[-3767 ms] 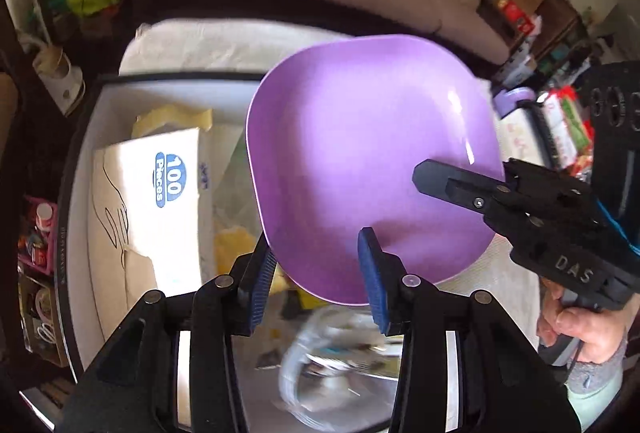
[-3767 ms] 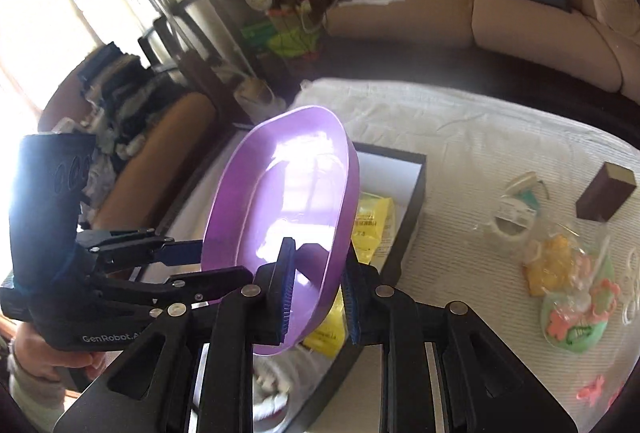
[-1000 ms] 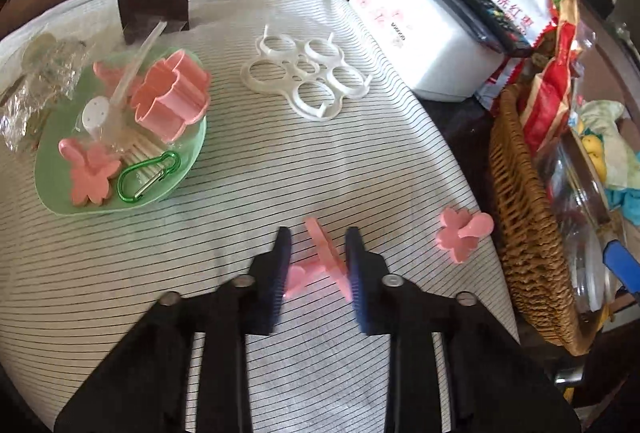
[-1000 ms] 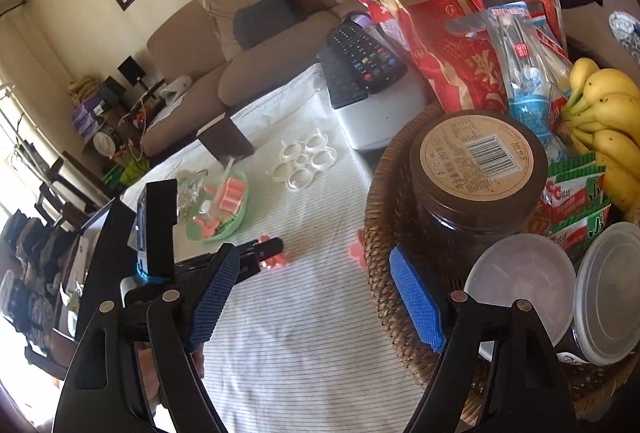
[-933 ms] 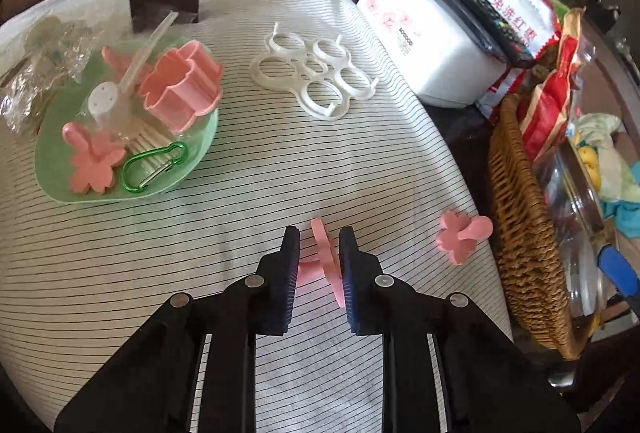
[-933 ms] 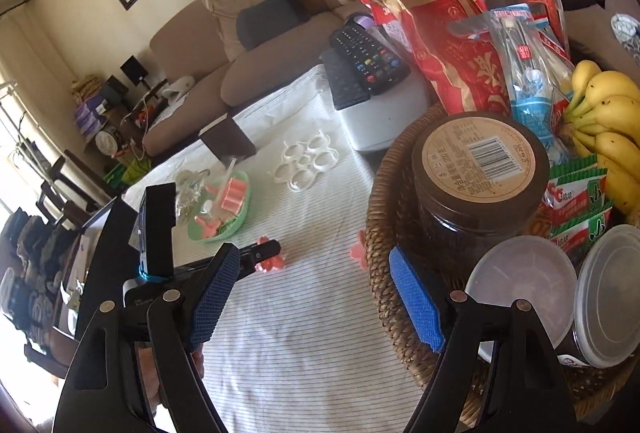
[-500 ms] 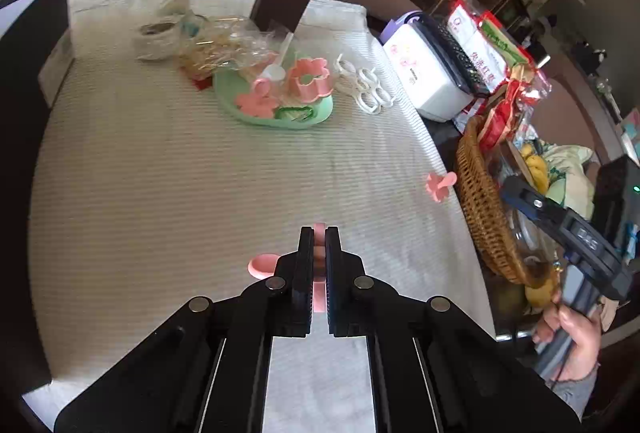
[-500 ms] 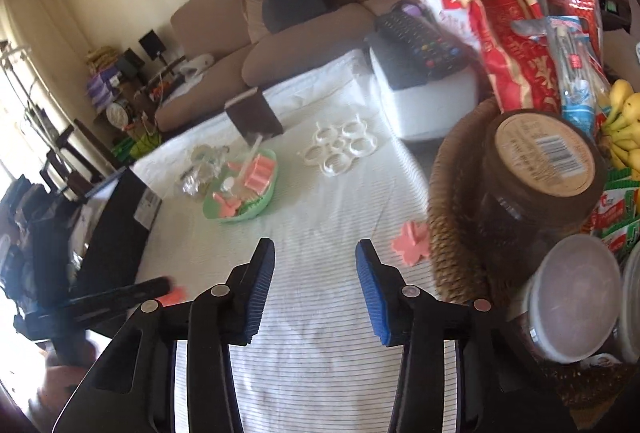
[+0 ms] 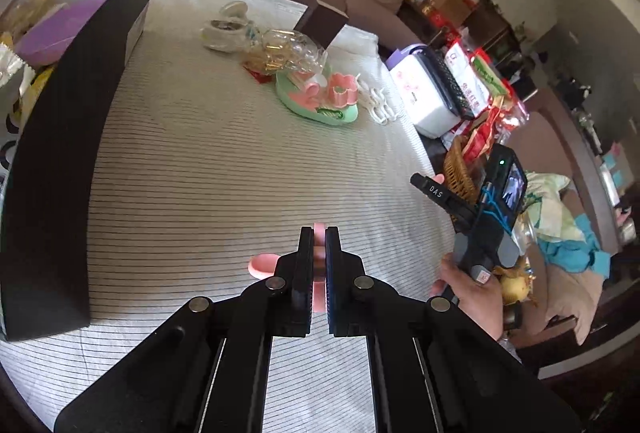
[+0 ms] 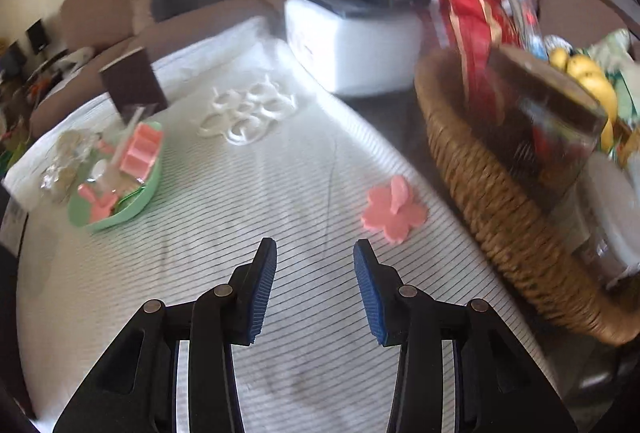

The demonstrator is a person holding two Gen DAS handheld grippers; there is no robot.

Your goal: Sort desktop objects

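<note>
left tool (image 9: pixel 319 233) grips one pink flower mold (image 9: pixel 264 265); right tool (image 10: pixel 315 247) gapes near one pink flower (image 10: pixel 394 209).

Pink flower piece (image 10: pixel 394 211) on black-striped white cloth (image 10: pixel 280 193); green plate (image 10: pixel 120 211).

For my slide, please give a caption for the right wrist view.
Open right gripper approaching a pink flower piece beside the wicker basket.
</note>
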